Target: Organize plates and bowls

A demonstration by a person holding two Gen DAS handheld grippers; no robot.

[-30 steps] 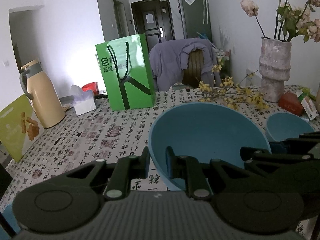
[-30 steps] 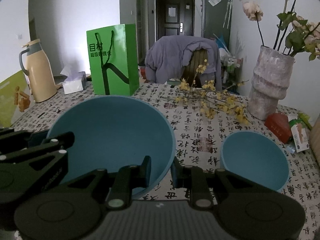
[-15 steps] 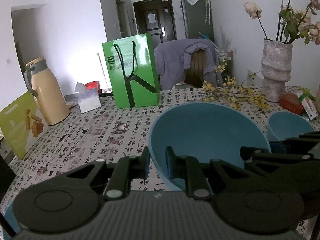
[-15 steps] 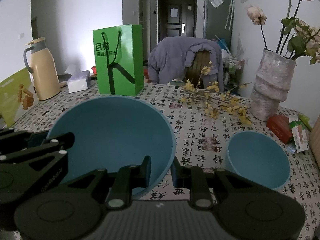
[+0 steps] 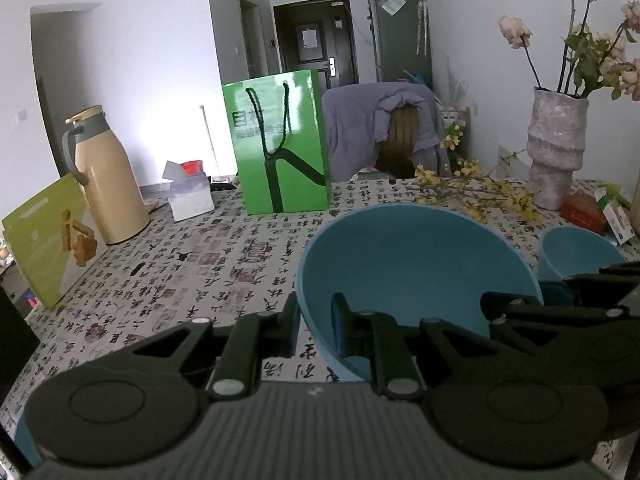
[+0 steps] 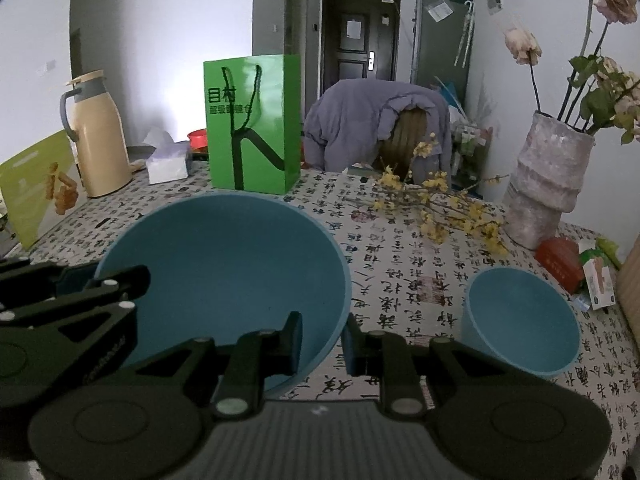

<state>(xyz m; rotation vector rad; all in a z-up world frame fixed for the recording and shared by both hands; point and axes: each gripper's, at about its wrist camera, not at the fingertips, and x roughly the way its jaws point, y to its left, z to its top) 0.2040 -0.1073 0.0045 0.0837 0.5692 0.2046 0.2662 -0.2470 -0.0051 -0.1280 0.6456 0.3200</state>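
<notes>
Large bowl: a large blue bowl (image 6: 224,272) was seen held between both grippers, tilted so that its opening faced the cameras, low over the bench (image 6: 400,264).
Left gripper: the left gripper (image 5: 316,330) was seen with its jaws pinched on the bowl's left rim, one pad outside the wall and one inside.
Right gripper: the right gripper (image 6: 323,342) was seen with its jaws pinched on the bowl's right rim in the same manner.
Small bowl: a smaller blue bowl (image 6: 524,320) was recorded to the right of the large one, apart from it, tilted likewise on the bench.
Bench cover: a cloth printed with black calligraphy was noted over the whole bench.
Beyond the bowl: a green paper bag (image 6: 254,128) was noted standing upright near the far edge; yellow flowering twigs (image 6: 444,208) were seen lying to its right.
Right side: a rough grey vase (image 6: 548,188) with dried roses was noted, a red box (image 6: 560,256) just beside its foot.
Left side: a beige thermos jug (image 5: 108,176), a tissue box (image 5: 190,198) and a leaning yellow-green carton (image 5: 48,236) were recorded.
Background: a chair draped with a grey-purple jacket (image 5: 372,128) was seen behind the bench.
</notes>
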